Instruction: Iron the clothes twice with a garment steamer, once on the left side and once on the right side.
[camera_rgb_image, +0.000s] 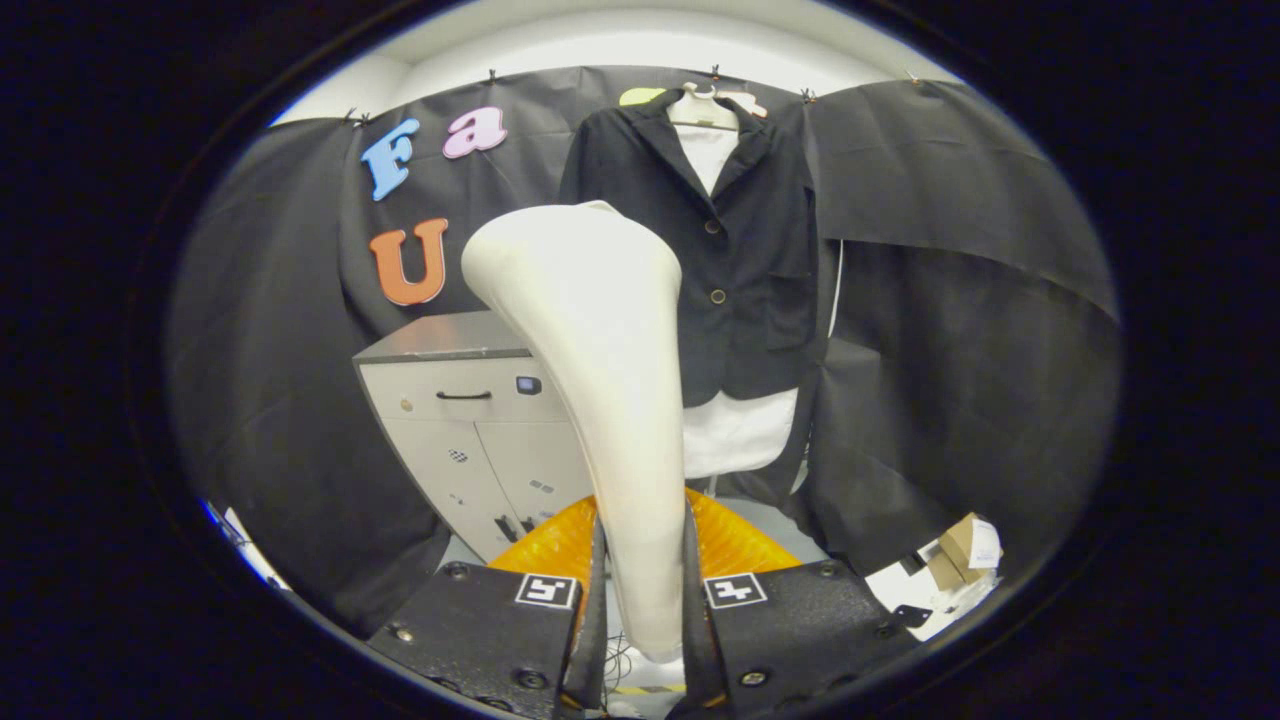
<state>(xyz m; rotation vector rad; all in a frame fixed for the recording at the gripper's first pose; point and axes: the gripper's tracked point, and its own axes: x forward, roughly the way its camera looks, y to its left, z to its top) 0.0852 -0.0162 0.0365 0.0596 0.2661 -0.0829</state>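
The gripper (643, 590) holds the garment steamer (600, 380) by its handle, the jaws closed in on the narrow lower part of the cream-coloured body so that each finger presses one side of it. The steamer rises upright from between the fingers and widens into its broad head, which leans slightly toward the cabinet side. Just behind the fingers, at either side of the handle, a ribbed orange part (735, 540) shows.

Beyond the steamer head, a black jacket (745, 250) hangs on a hanger (705, 108) against the dark cloth wall, buttoned over a white shirt (735, 432) whose collar shows at the neck and whose hem hangs below the jacket's edge. The steamer head stands in front of the jacket's side nearest the cabinet; whether it touches the fabric cannot be told.

Beside the jacket stands a grey metal cabinet (465, 400) with a drawer handle and two lower doors. On the floor at the other side, near the cloth's foot, lie small cardboard boxes (960, 555).
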